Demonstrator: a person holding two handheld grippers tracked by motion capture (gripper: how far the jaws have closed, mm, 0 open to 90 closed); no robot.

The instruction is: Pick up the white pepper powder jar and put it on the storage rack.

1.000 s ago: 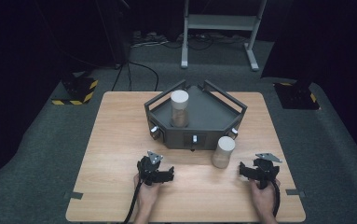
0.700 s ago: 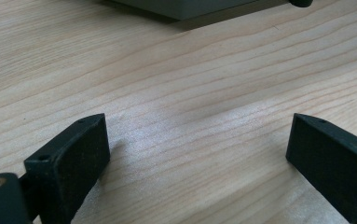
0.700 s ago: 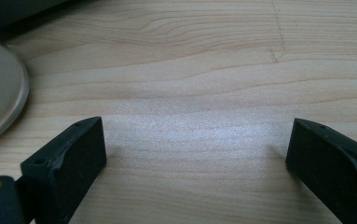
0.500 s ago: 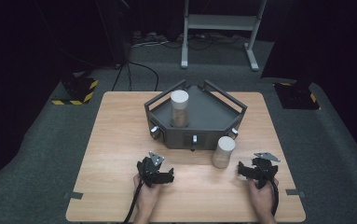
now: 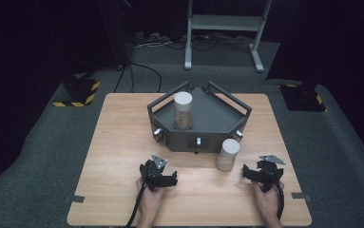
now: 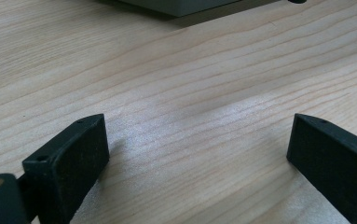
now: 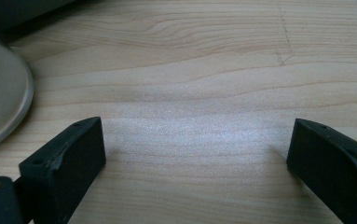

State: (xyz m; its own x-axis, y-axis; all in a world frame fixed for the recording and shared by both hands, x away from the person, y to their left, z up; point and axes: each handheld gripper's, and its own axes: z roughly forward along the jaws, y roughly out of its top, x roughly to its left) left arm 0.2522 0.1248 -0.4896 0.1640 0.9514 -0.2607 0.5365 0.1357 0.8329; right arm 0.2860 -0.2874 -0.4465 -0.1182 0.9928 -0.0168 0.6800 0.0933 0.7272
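Item: two hand-held grippers, both resting low on the desk [image 5: 122, 137]. Left gripper [image 5: 158, 175] and right gripper [image 5: 261, 174] are sitting much where they sat a second ago, jaws spread, pinching nothing. Nearest cylinder [image 5: 227, 154] is standing untouched just beside the right gripper, before the grey tray [image 5: 203, 124]; reach seemingly not begun.

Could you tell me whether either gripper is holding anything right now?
Nothing is held: the left gripper and right gripper both stand open over the bare wooden table.

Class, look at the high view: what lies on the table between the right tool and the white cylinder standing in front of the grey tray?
Nothing: bare wood separates the right tool from the white cylinder, seen in the high view.
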